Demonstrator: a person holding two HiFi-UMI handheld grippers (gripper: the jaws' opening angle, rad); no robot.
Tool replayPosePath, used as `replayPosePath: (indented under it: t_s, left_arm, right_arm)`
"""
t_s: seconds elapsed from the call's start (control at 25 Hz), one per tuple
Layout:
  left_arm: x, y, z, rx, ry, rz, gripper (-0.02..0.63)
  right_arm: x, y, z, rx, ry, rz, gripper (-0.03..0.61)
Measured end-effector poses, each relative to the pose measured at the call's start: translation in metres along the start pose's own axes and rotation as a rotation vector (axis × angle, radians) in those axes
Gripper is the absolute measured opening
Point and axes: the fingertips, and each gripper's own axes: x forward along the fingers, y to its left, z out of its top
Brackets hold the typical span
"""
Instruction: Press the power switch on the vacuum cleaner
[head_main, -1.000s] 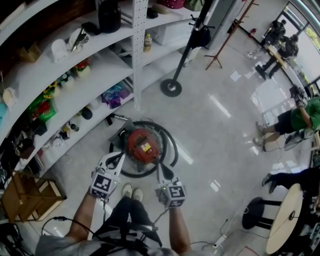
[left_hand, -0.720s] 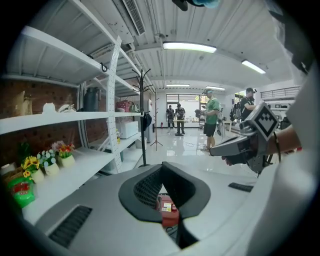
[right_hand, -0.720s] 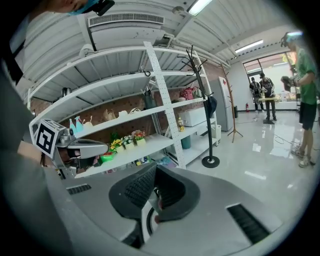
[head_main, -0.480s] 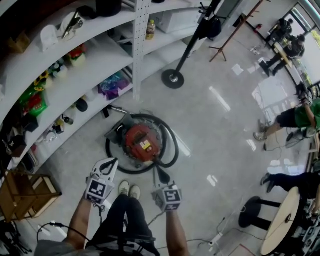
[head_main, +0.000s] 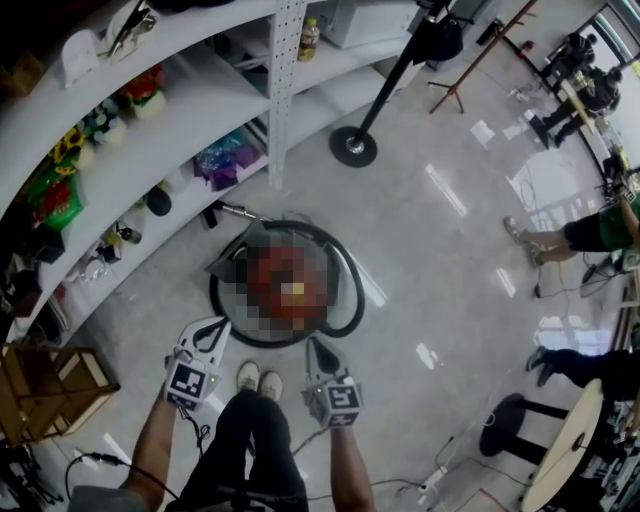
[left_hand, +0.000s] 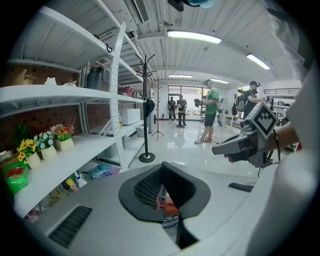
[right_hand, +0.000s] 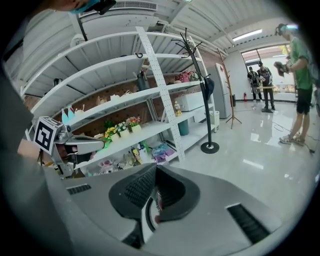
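Two grippers hang above the floor, the left gripper (head_main: 222, 324) and the right gripper (head_main: 313, 347), each with its jaws pressed together on nothing; through the hollow of the pads each gripper view catches a scrap of red below. That red is the vacuum cleaner (head_main: 283, 283), which sits on the floor ahead of and beneath both tips, roughly midway between them, so neither hand looks clearly nearer. Its body reads as round, without a marked long axis, and the power switch cannot be made out. The black hose (head_main: 345, 290) rings the body and has to be cleared on the way down. The shelf (head_main: 200, 110) stands just beyond, a stand's base (head_main: 352, 146) farther off.
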Motion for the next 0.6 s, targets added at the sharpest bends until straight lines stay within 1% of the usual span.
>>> replayPosePath:
  t_s: [0.12, 0.28, 0.44, 0.48, 0.6]
  left_arm:
    - [0.008, 0.001, -0.017, -0.002, 0.015, -0.004, 0.006]
    - [0.020, -0.009, -0.040, -0.014, 0.043, -0.025, 0.006]
    - [0.033, -0.012, -0.060, -0.072, 0.055, -0.025, 0.006]
    - [0.037, -0.012, -0.064, -0.075, 0.058, -0.026, 0.006]
    - [0.045, -0.012, -0.073, -0.049, 0.068, -0.040, 0.006]
  right_arm:
    - [0.012, -0.005, -0.016, 0.009, 0.017, -0.008, 0.012]
    - [0.028, -0.015, -0.036, 0.020, 0.041, -0.019, 0.012]
    - [0.042, -0.025, -0.055, 0.036, 0.058, -0.021, 0.012]
    - [0.045, -0.027, -0.059, 0.037, 0.062, -0.023, 0.012]
    - [0.053, -0.033, -0.072, 0.048, 0.075, -0.023, 0.012]
